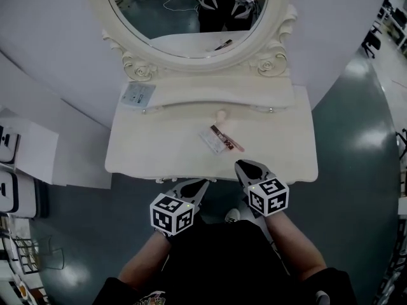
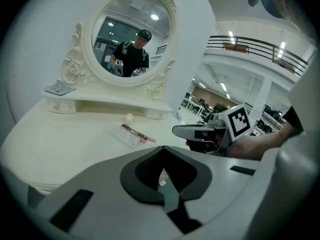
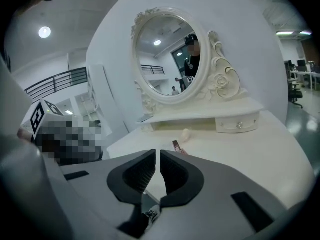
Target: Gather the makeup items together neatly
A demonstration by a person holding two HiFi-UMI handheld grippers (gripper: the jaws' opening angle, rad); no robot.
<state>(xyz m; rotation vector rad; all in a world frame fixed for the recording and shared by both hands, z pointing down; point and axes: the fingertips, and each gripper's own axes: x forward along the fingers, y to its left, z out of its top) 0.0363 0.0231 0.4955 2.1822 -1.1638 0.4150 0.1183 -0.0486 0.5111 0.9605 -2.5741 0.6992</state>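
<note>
Makeup in three spots. Pale egg-shaped sponge [image 1: 221, 115] on tabletop [image 1: 146, 151], just before the shelf [image 1: 191, 97]. Pink-and-dark stick [image 1: 229, 140] at centre, touching a flat card [image 1: 212, 138]. Sachet [image 1: 137, 94] on the shelf's left end.

Treat all as light. Expect soft, springy sponge: pinch gently across the middle. Expect rigid, smooth stick, apt to roll: grip mid-length, across the barrel. Lift thin, flexible card and sachet by an edge.

Glossy cream tabletop, curved front; carved oval mirror [image 1: 191, 18] behind.

Left tool [image 2: 162, 150] and right tool [image 3: 158, 154] both closed, empty, at the front edge.
</note>
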